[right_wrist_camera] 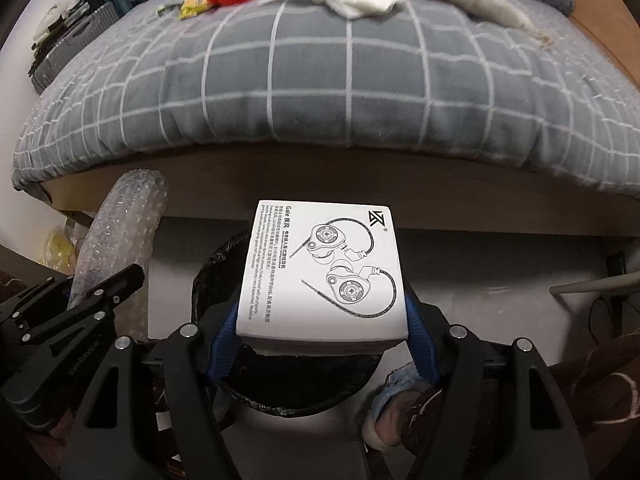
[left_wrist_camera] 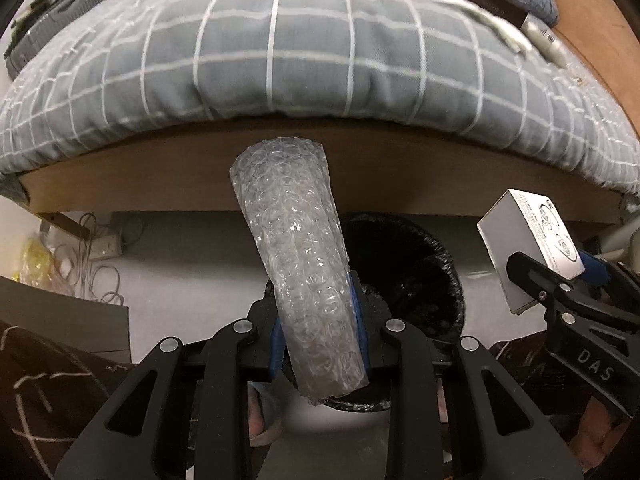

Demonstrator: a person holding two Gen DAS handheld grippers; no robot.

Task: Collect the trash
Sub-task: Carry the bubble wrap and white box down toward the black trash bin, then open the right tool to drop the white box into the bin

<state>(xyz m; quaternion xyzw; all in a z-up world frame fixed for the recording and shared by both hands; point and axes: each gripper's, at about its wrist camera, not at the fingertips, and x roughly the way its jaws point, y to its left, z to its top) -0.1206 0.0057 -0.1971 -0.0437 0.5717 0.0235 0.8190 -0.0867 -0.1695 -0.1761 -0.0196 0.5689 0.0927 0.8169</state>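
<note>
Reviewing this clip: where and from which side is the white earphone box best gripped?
Across its two narrow side walls, near the bottom end, coming from below. The earphone box is flat and rigid, with parallel sides; the right gripper fingers already clamp it so.

bubble-wrap roll [left_wrist_camera: 298,264]: 1 | white box [right_wrist_camera: 324,270]: 1 | bin (black-lined) [left_wrist_camera: 420,280]: 1 | grippers: 2

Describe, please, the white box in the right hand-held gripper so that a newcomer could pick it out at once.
Start at the bed with the grey checked quilt; on the floor below its edge stands a bin lined with a black bag. Above that bin the right hand-held gripper clamps a white earphone box. Unlike the clear bubble wrap roll beside it, it is flat-sided and printed with a line drawing of two earphones.
</note>
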